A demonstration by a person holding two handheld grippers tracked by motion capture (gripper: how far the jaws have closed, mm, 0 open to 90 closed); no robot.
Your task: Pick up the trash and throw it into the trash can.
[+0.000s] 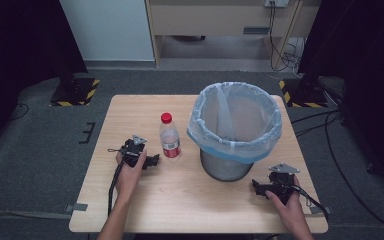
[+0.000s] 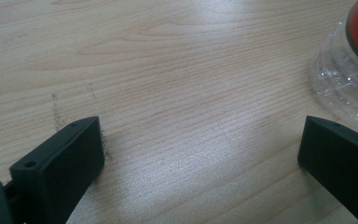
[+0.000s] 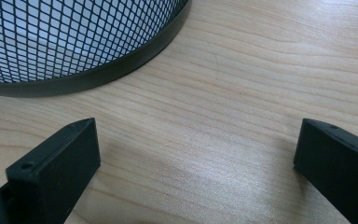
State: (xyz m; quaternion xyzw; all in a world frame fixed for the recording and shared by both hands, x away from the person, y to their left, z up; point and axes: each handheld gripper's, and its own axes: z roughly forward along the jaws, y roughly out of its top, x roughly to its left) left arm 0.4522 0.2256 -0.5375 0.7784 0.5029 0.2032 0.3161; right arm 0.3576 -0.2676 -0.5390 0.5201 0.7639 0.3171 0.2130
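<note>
On the wooden worktop (image 1: 145, 205), the left gripper (image 1: 152, 161) rests with its fingers (image 2: 60, 168) spread wide and empty, just left of the upright red-capped plastic bottle (image 1: 169, 136). To the right stands the mesh bin (image 1: 232, 131) lined with a blue bag, and near its base the right gripper (image 1: 258, 188) lies with fingers (image 3: 56, 170) likewise apart, holding nothing

Even overhead light, soft glare on the wooden table (image 2: 200, 177), dark blurred corners.
</note>
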